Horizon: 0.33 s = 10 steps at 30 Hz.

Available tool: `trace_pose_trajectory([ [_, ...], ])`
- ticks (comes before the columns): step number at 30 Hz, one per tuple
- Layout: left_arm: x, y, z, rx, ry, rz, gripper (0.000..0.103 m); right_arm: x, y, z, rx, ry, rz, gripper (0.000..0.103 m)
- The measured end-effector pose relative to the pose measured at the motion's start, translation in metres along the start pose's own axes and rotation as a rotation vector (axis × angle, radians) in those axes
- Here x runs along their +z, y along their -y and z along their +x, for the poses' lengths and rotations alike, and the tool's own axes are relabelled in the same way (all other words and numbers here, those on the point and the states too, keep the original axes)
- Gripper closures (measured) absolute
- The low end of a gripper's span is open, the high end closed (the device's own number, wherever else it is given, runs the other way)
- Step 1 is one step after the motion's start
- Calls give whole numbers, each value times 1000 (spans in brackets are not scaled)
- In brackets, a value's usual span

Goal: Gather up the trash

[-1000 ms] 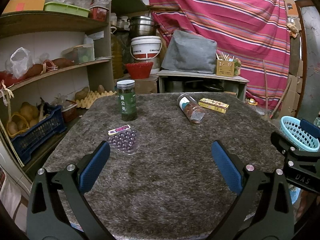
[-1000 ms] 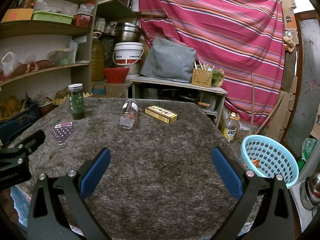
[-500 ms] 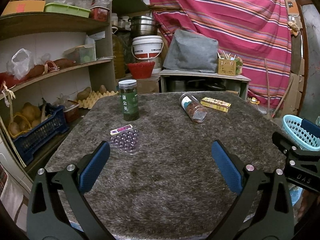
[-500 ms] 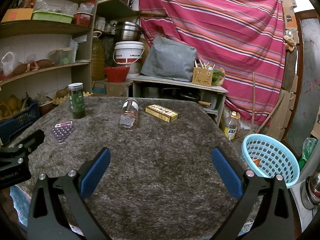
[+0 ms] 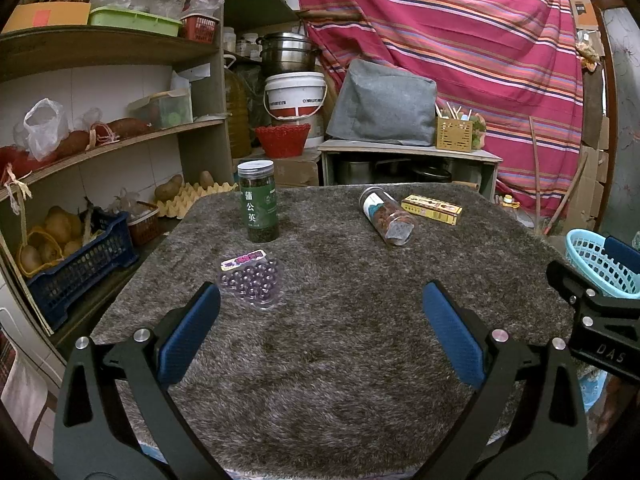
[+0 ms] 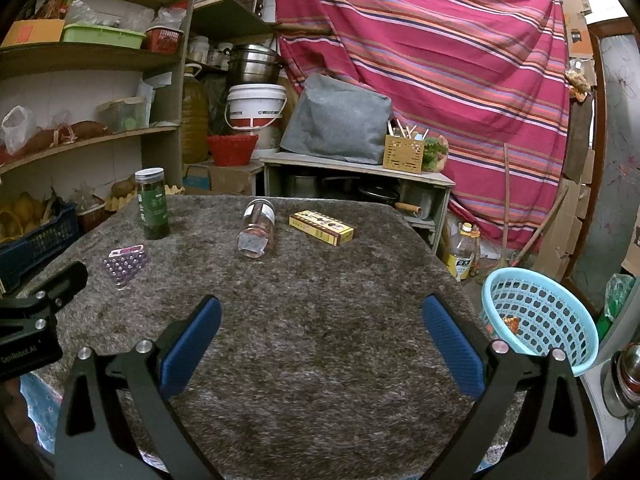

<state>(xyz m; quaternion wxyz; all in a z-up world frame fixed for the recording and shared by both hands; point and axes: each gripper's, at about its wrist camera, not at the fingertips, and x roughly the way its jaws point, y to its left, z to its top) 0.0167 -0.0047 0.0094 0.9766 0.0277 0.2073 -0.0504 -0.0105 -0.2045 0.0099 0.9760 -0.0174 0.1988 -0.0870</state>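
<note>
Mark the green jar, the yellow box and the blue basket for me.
green jar (image 5: pixel 259 204): left wrist view, on its label.
yellow box (image 6: pixel 321 227): right wrist view, on its top face.
blue basket (image 6: pixel 585 318): right wrist view, on its far inner wall.

On the table (image 5: pixel 320 360) a jar (image 5: pixel 258 200) stands upright at the far left, and a blister pack (image 5: pixel 252 280) lies flat just in front of it. Right of the jar, a bottle (image 5: pixel 387 220) lies on its side, and a small box (image 5: pixel 432 209) lies just beside it, farther right. Off the table's right edge and lower down sits a basket (image 6: pixel 540 316) with a scrap in it. Shelves (image 5: pixel 100 148) run along the left; a low cabinet (image 6: pixel 356 184) stands behind the table.
</note>
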Motion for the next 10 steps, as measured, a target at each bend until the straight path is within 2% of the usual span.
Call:
trace_pose_trajectory([
  [10, 2, 1, -2, 14, 18, 13, 5, 0, -1, 0, -1, -1, 1, 4],
])
